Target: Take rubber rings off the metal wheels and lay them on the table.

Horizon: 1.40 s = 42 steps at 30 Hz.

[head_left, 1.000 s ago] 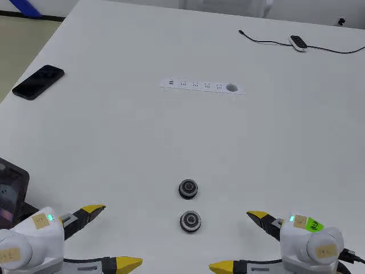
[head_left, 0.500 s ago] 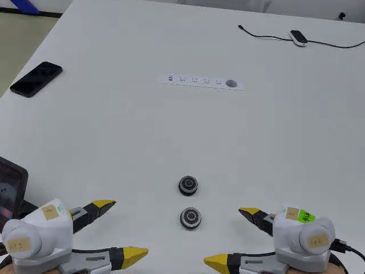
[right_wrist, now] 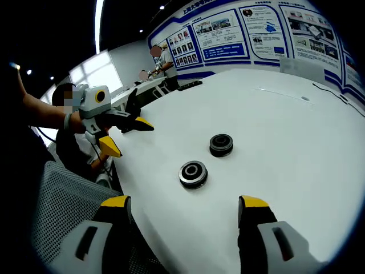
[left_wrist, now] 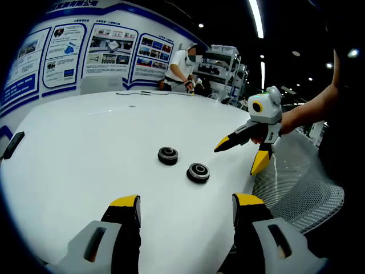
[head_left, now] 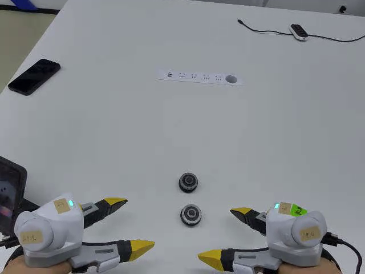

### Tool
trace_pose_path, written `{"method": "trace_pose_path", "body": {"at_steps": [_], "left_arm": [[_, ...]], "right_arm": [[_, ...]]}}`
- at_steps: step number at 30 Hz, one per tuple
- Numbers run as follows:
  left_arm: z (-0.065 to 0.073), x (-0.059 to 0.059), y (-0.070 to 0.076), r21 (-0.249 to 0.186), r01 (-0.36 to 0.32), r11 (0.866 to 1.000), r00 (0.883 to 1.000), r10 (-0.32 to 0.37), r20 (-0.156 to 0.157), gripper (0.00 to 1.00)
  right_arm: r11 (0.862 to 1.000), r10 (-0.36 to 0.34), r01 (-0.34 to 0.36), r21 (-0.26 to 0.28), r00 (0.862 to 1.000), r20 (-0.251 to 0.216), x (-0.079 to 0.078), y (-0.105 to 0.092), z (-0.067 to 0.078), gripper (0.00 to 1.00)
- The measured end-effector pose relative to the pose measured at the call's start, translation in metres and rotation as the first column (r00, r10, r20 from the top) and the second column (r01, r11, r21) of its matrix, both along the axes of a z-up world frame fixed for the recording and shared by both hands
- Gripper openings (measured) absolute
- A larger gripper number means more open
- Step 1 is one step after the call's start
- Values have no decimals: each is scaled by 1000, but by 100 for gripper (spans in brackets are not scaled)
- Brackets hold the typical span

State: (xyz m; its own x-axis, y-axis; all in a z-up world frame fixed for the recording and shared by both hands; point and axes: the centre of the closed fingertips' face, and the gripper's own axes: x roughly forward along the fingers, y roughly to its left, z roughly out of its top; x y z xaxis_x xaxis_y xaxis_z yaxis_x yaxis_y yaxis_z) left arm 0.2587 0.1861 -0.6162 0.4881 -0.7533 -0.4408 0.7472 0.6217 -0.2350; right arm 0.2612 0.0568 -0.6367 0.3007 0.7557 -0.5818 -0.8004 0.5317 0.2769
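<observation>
Two small metal wheels with black rubber rings lie flat on the white table [head_left: 114, 131], one behind the other. The far wheel [head_left: 188, 182] [left_wrist: 167, 154] [right_wrist: 221, 144] and the near wheel [head_left: 191, 214] [left_wrist: 198, 172] [right_wrist: 193, 174] stand a little apart. My left gripper [head_left: 136, 224] [left_wrist: 187, 200] [right_wrist: 133, 140] hovers left of the near wheel, open and empty. To the right of that wheel is my right gripper [head_left: 218, 234] [right_wrist: 183, 201] [left_wrist: 236, 160], also open and holding nothing. Both point inward at the near wheel without touching it.
A white power strip [head_left: 199, 77] lies across the middle of the table. A black phone [head_left: 34, 76] rests near the left edge, and a cable with a small remote [head_left: 299, 31] runs along the far right. A dark device [head_left: 8, 191] sits at the left edge.
Both grippers have come forward and inward, closing on the near wheel from either side. The wheels have not moved.
</observation>
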Motion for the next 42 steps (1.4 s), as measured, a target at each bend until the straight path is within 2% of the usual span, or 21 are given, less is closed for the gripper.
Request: {"method": "trace_pose_path", "body": {"at_steps": [11, 16, 29, 33, 38, 42], "left_arm": [[0, 3, -11, 7, 37, 999, 999, -37, -2, 61], [-2, 5, -14, 14, 57, 998, 998, -57, -1, 56], [-6, 13, -24, 36, 99, 994, 995, -100, 9, 48], [-6, 13, -30, 42, 118, 992, 993, -119, 3, 48], [-6, 14, -39, 57, 145, 988, 989, -146, 3, 40], [-7, 15, -45, 75, 164, 984, 986, -165, 4, 39]], "right_arm": [[1000, -16, 17, 23, 999, -35, 2, 5, -1, 73], [999, -14, 15, 32, 999, -52, 1, 8, -1, 68], [998, -24, 29, 64, 997, -76, 4, 15, 0, 66], [997, -24, 30, 65, 996, -83, 5, 16, -1, 65], [997, -27, 34, 75, 995, -91, 6, 17, -1, 65], [996, -25, 32, 77, 995, -94, 6, 19, -1, 64]]}}
